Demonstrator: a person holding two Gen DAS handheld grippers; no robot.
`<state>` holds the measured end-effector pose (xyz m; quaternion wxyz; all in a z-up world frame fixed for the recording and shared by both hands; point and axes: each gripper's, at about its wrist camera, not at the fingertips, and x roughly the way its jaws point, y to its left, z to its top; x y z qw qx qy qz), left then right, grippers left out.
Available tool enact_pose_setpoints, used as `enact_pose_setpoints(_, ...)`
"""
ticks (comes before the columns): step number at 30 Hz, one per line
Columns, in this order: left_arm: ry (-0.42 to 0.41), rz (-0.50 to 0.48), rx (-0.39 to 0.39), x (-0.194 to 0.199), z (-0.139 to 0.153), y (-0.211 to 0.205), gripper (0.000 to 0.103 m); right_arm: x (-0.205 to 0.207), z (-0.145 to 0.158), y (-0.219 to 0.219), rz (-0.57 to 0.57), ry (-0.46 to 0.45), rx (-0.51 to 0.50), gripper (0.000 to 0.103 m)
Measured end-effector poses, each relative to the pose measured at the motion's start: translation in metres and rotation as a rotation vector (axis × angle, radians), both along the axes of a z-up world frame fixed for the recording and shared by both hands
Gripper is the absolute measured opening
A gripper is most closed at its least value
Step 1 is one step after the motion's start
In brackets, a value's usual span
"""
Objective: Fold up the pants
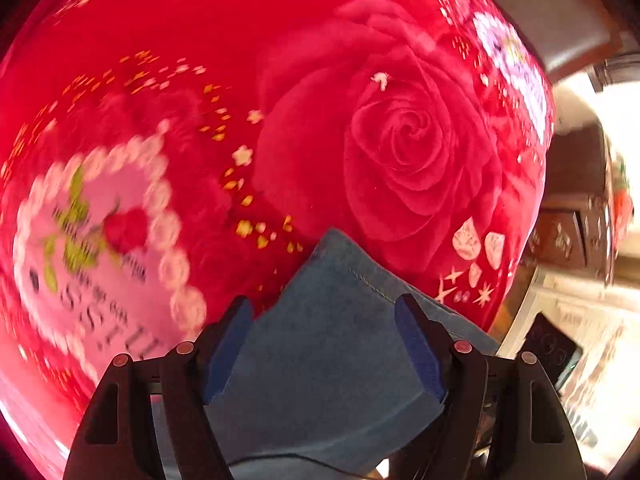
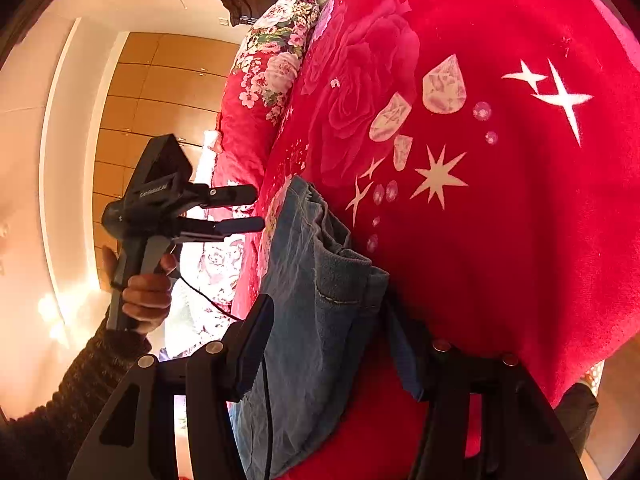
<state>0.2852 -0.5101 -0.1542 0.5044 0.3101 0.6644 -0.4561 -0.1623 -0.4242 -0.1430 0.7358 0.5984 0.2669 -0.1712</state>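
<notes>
Nearest in the left wrist view, the left gripper (image 1: pixel 324 334) has its jaws spread wide, and the folded blue pants (image 1: pixel 332 344) fill the gap between the blue pads (image 1: pixel 420 350), the denim lying against both pads but not squeezed. A stitched hem runs across the cloth just ahead of the right jaw, and a corner of the fabric pokes forward past both tips. Beyond that corner spreads the red blanket (image 1: pixel 280 60) on the bed, with a large printed rose straight ahead of the jaws and a pink heart panel with blurred lettering off to the left.

In the right wrist view, the right gripper (image 2: pixel 332 340) also has its jaws spread apart, with the pants (image 2: pixel 312 280) bunched between them (closer to the left jaw, with the waistband and a pocket edge showing); whether either pad touches the cloth cannot be told. The denim lies at the edge of the red blanket (image 2: pixel 500 200). Left of the jaws, the left gripper (image 2: pixel 240 208) is seen from the side, held in the person's left hand (image 2: pixel 146 294). Farther ahead, a floral pillow (image 2: pixel 276 52) rests at the blanket's far end.
</notes>
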Motion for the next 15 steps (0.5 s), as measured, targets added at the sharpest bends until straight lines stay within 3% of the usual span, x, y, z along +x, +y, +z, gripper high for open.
enact_pose_setpoints(2, -0.001, -0.083, 0.035, -0.002, -0.018, -0.015, 0.073, 0.001, -0.002, -0.001, -0.001, -0.007, 0.002, 0.057)
enact_pose_setpoints(6, -0.081, -0.267, 0.121, -0.016, -0.051, -0.029, 0.076, 0.001, -0.002, -0.001, 0.001, -0.007, -0.001, 0.057)
enact_pose_setpoints(9, -0.077, -0.323, 0.086, -0.024, -0.057, -0.036, 0.089, 0.002, -0.001, 0.000, 0.001, -0.010, -0.004, 0.056)
enact_pose_setpoints(11, -0.057, -0.355, 0.049, -0.032, -0.057, -0.038, 0.089, 0.005, 0.001, -0.001, 0.006, -0.022, -0.007, 0.051)
enact_pose_setpoints(15, -0.061, -0.409, -0.039, -0.051, -0.052, -0.043, 0.071, 0.009, -0.005, -0.006, 0.007, -0.031, 0.021, 0.032)
